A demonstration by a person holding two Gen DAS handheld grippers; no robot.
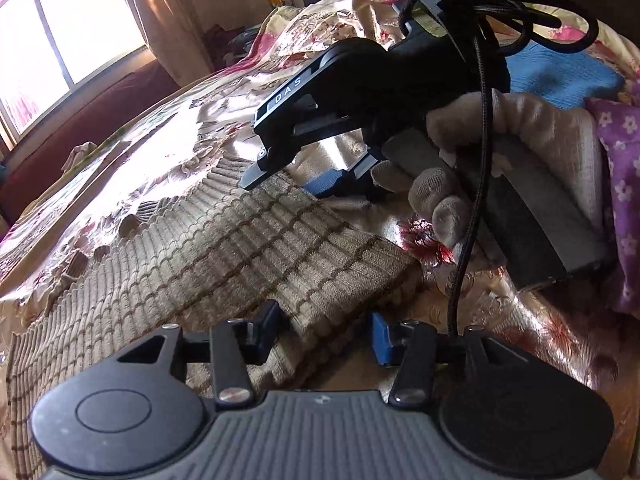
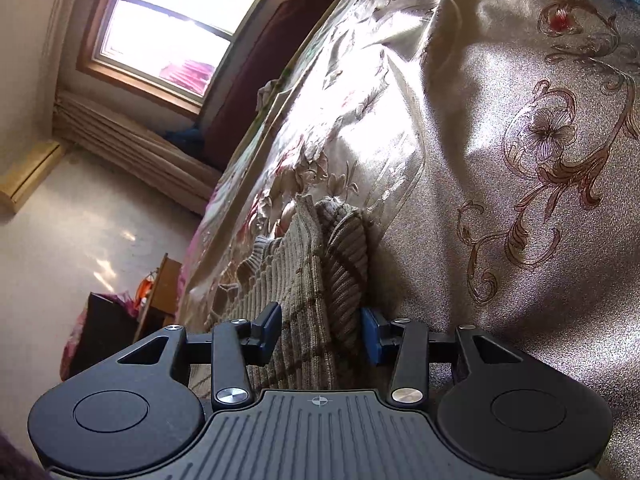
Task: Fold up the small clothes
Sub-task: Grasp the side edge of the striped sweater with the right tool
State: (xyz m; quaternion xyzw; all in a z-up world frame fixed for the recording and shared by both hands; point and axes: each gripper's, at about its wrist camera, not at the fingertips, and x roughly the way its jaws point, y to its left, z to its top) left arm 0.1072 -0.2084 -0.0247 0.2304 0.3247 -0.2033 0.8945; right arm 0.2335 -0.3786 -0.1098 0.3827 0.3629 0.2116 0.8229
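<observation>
Window: bright window (image 2: 160,36) at the far left, a dark red sofa (image 1: 80,128) below it.
Floor: pale, glossy floor (image 2: 80,236) beside the bed.
Bed cover: shiny beige bedspread (image 2: 520,220) with a flower and scroll print — it is the work surface.
Sweater: ribbed beige sweater (image 1: 224,264) with thin brown stripes, lying flat on the bedspread; its edge is bunched into thick folds in the right wrist view (image 2: 320,280).
Left gripper: left gripper (image 1: 326,336) has fingers set wide, straddling the sweater's near corner, not pinching it.
Right gripper: right gripper (image 2: 320,334) has fingers part-way apart with the folded sweater edge between them — held by a gloved hand (image 1: 460,168).
Other clothes: blue cloth (image 1: 560,76) and purple flowered cloth (image 1: 620,184) at the right.
</observation>
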